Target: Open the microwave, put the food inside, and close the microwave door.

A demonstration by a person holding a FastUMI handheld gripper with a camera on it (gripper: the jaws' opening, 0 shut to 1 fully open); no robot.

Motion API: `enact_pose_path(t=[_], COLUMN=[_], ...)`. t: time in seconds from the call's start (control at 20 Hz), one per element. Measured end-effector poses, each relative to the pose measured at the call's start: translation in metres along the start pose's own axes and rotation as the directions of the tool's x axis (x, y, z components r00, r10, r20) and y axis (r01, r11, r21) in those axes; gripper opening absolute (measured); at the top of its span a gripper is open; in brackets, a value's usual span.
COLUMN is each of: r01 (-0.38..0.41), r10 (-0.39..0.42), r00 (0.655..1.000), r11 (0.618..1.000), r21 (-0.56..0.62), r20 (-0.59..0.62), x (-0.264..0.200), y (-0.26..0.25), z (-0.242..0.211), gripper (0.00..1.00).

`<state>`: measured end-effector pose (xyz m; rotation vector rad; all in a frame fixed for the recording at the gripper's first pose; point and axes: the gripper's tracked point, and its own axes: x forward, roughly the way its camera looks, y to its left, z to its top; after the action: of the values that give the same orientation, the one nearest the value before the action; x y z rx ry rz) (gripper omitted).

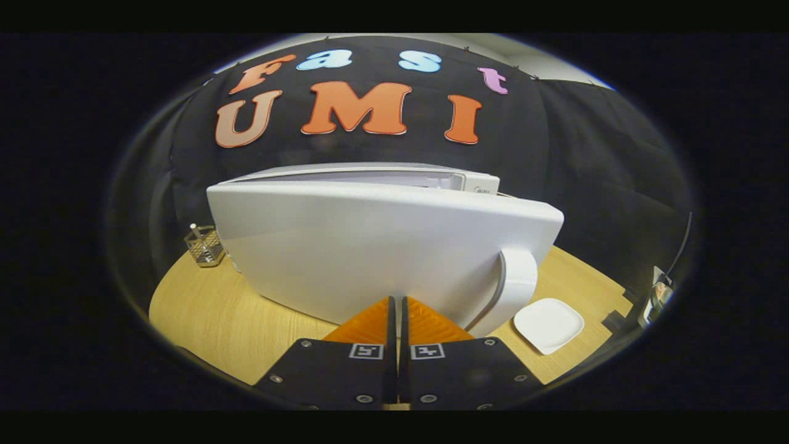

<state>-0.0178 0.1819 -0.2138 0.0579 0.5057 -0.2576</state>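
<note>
The gripper [397, 302] has its fingers pressed together on nothing, tips against the face of the microwave door [382, 246]. The door stands partly ajar, its upright handle [511, 287] just right of the tips. Closing likely means pushing straight ahead. An empty white plate [548, 324] lies on the wooden table [209, 314], further right.

1 white box-shaped microwave [382, 246], 1 white square plate [548, 324], 1 small wire-mesh basket [204, 245], 1 light wooden table [209, 320]. 1 gripper [397, 308], its 2 fingers pressed together.
</note>
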Motion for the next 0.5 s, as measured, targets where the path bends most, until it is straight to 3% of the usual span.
enact_pose_path(t=[0.5], r01=[-0.199], r10=[0.21], r00=[0.973], r11=[0.973], r21=[-0.12], r20=[0.091], x=[0.069], y=[0.006], z=[0.054], gripper=[0.02])
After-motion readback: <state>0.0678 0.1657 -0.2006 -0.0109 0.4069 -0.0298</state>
